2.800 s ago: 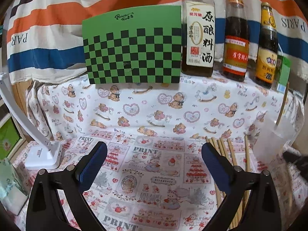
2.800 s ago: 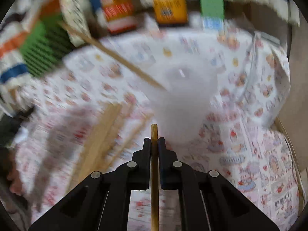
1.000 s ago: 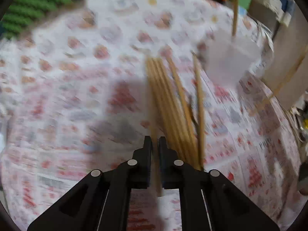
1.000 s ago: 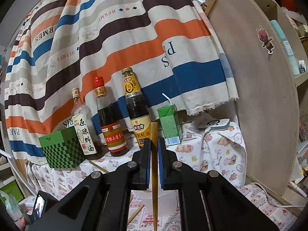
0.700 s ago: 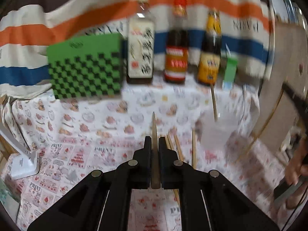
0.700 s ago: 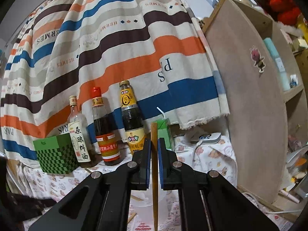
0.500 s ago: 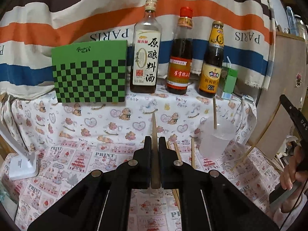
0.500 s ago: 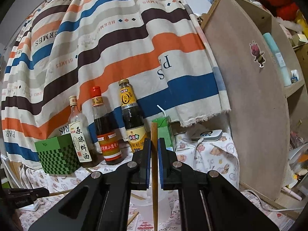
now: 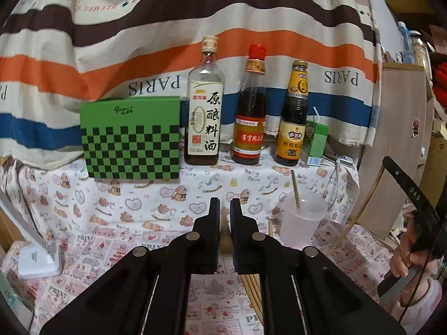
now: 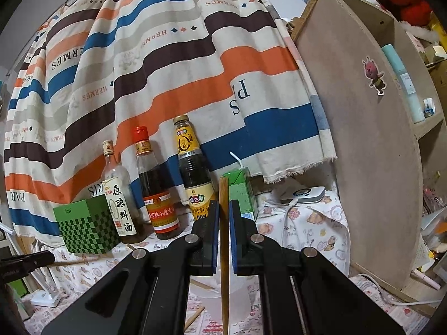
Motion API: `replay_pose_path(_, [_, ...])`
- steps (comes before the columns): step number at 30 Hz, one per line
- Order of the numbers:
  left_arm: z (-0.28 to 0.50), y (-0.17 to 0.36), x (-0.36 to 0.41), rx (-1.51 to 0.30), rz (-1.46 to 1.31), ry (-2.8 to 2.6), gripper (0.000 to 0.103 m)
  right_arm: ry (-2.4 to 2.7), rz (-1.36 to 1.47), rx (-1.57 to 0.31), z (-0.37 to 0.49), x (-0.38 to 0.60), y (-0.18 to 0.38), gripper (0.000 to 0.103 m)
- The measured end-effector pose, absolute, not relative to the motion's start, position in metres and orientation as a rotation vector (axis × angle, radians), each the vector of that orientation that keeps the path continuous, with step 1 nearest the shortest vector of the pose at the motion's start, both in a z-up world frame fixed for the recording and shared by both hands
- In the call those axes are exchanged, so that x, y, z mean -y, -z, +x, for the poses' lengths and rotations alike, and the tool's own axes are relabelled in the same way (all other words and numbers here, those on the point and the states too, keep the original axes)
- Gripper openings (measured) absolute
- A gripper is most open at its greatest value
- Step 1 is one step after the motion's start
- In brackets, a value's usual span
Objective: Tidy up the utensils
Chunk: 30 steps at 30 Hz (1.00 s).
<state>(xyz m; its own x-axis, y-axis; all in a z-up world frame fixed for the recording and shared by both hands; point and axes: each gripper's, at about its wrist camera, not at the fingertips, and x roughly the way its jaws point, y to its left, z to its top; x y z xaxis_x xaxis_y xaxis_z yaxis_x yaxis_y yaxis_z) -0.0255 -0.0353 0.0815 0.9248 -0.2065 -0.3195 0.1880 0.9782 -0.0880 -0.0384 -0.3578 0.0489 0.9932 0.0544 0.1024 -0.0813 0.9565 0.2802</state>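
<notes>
Right wrist view: right gripper [image 10: 224,217] and left gripper [image 9: 225,215] each clamp a chopstick [image 10: 223,240].

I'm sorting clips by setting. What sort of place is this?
Probably a makeshift table in a lived-in home room: sauce bottles stand on a cartoon-print cloth before a striped sheet, with a cluttered shelf alongside.

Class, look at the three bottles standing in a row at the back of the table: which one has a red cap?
The middle bottle, with dark liquid and a red-orange label. The clear bottle left of it has a pale cap; the dark bottle to its right has a yellow neck and a brownish cap.
</notes>
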Motion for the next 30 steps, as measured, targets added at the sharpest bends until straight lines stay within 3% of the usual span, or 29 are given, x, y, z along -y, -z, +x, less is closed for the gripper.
replay_pose_path(11, [-0.021, -0.080, 0.020, -0.289, -0.132, 0.193, 0.006, -0.073, 0.293, 0.094, -0.038, 0.358, -0.049, 0.008])
replay_pose_path(22, [-0.006, -0.149, 0.055, -0.178, -0.172, 0.268, 0.006, -0.134, 0.235, 0.280, -0.062, 0.339, -0.091, 0.008])
replay_pose_path(30, [-0.006, -0.179, 0.099, -0.180, -0.147, 0.400, 0.006, -0.057, 0.305, 0.330, -0.027, 0.346, -0.120, 0.008])
